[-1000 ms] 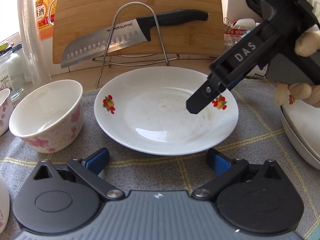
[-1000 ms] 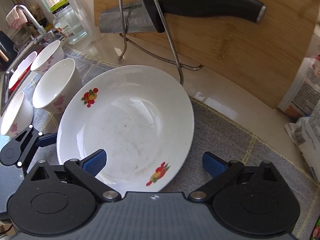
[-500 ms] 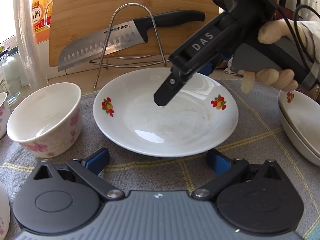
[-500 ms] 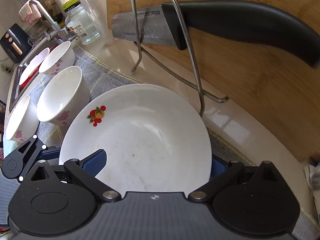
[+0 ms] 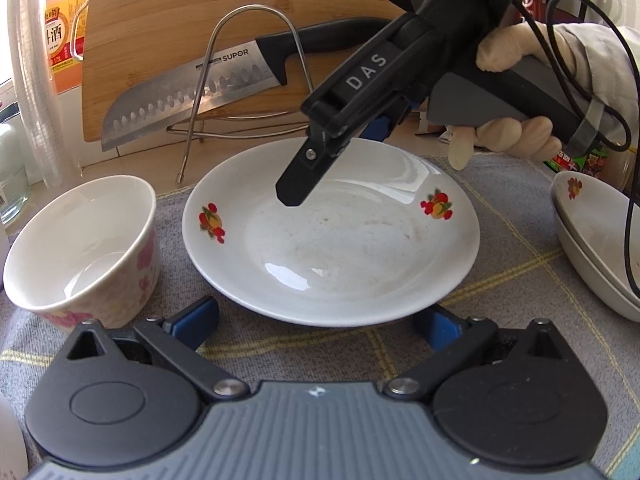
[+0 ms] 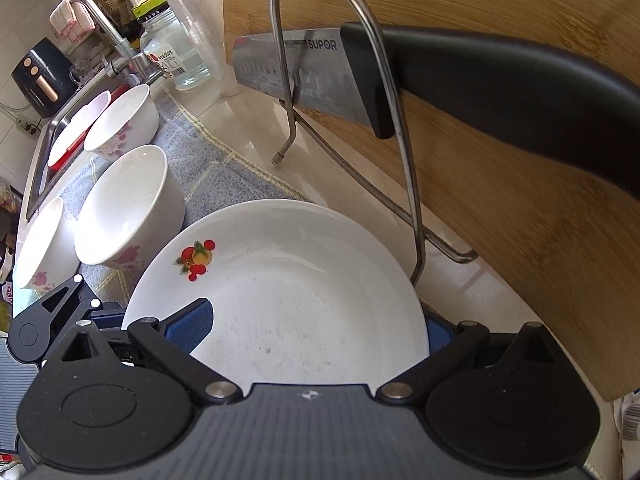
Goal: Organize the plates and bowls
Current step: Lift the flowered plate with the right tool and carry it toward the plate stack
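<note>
**Right hand-held gripper straddling far rim of fruit-print plate, not yet pinched**

The fruit-print plate (image 5: 332, 236) sits flat on the grey checked cloth (image 5: 516, 248) on the worktop, just in front of the wire knife stand (image 5: 256, 76) and bamboo cutting board (image 5: 192, 28). A floral bowl (image 5: 80, 248) stands just left of it, close but apart. Two stacked fruit-print plates (image 5: 596, 240) sit at the right edge, likely your target pile.

Your right hand-held gripper (image 6: 316, 328) comes in over the plate's far rim. It is spread wide: in the right wrist view one blue pad (image 6: 188, 328) lies over the plate's inside and the other sits outside, partly hidden behind the rim. No contact visible; nothing is pinched yet. Your left hand-held gripper (image 5: 320, 320) is also released, fingers wide, hovering near the plate's near edge, holding nothing.

Handling, as a judgement: glazed ceramic, stiff, fairly heavy for a rim pinch, slick and chip-prone. Take it at the rim, pads well past the lip, one above and one under. It will want to droop from a single-edge grip, so lift slowly and keep it low. Watch the stand's wire leg and the knife (image 6: 320, 72) right behind. Set it down gently on the stack; ceramic on ceramic chips.
</note>
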A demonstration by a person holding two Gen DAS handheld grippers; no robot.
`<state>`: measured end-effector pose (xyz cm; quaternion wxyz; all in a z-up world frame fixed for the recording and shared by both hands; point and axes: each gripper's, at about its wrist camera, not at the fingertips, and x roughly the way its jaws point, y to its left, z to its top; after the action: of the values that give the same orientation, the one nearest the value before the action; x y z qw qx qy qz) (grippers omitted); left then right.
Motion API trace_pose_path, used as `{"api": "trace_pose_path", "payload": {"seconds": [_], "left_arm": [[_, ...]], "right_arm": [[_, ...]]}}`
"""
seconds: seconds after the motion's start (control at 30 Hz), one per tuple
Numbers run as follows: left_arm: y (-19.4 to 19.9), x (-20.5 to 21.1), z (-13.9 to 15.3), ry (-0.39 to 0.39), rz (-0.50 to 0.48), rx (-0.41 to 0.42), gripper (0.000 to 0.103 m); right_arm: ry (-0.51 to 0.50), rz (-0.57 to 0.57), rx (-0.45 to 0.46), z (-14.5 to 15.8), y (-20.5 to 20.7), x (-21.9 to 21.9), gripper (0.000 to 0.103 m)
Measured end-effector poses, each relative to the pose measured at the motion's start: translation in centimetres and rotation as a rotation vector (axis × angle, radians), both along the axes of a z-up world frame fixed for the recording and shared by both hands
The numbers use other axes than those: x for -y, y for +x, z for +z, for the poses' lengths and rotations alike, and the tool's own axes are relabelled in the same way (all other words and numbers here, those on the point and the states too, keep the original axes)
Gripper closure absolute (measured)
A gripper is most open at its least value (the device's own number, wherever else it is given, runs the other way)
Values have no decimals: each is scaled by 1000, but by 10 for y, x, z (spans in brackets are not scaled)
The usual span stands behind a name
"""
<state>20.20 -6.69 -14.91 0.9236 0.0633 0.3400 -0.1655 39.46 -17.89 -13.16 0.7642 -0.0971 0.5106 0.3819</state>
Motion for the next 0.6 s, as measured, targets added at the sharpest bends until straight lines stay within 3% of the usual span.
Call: {"api": "trace_pose_path", "payload": {"seconds": [0.6], "left_arm": [[3, 1, 4, 16, -67, -8, 1]], "right_arm": [[10, -3, -37, 2, -1, 2, 0]]}}
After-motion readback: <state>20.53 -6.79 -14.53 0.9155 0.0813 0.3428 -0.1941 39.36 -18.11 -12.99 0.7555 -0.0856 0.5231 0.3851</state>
